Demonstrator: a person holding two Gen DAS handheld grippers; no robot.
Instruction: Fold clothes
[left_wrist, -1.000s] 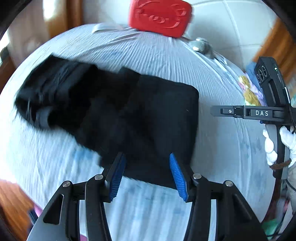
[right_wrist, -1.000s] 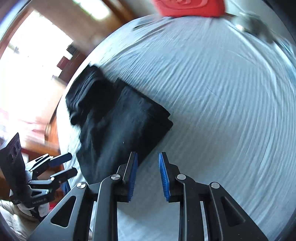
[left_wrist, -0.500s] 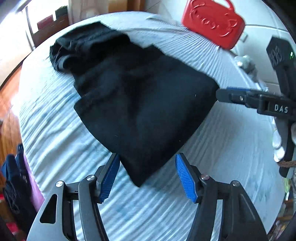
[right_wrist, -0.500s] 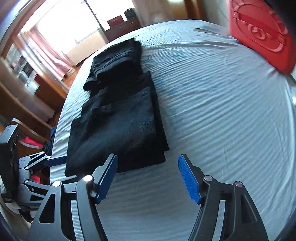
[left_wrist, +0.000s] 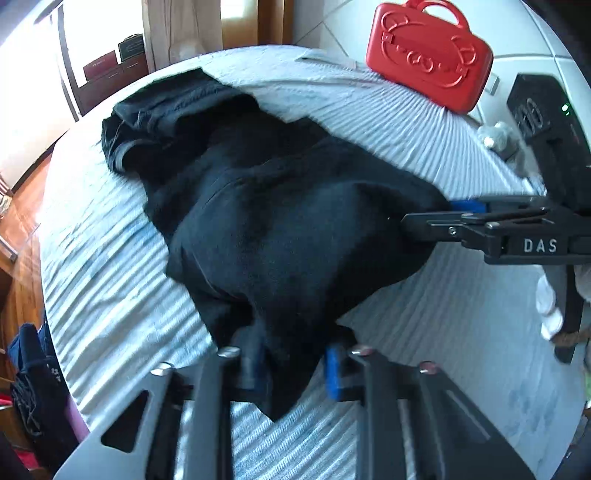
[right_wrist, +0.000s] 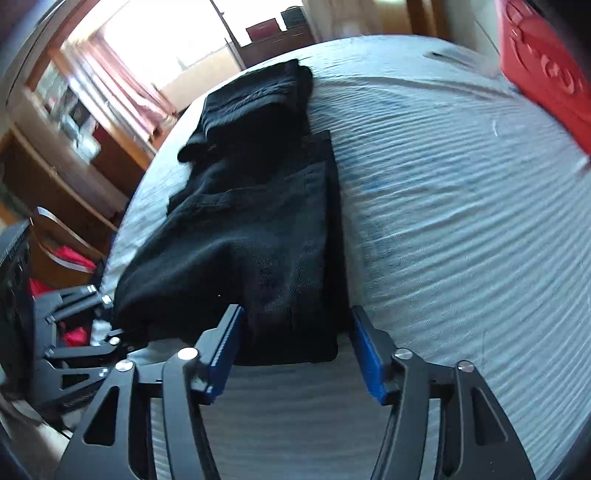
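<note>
A black folded garment (left_wrist: 288, 236) lies on the striped blue-white bed (left_wrist: 436, 147). My left gripper (left_wrist: 295, 365) has its blue pads on either side of the garment's near corner, closed onto the cloth. My right gripper (right_wrist: 295, 343) is open, its blue pads straddling the garment's (right_wrist: 255, 229) near edge. From the left wrist view the right gripper (left_wrist: 458, 218) meets the garment's right corner. The left gripper (right_wrist: 92, 321) shows at the garment's left corner in the right wrist view.
A red plastic case (left_wrist: 428, 55) stands at the bed's far edge, also in the right wrist view (right_wrist: 546, 70). Dark clothes (left_wrist: 33, 376) hang off the bed's left side. Wooden furniture (right_wrist: 62, 177) and a bright window lie beyond.
Both grippers have moved in onto the garment's near corners. The left gripper's pads have closed on the cloth, which bunches and lifts. The right gripper stays open around the edge.
</note>
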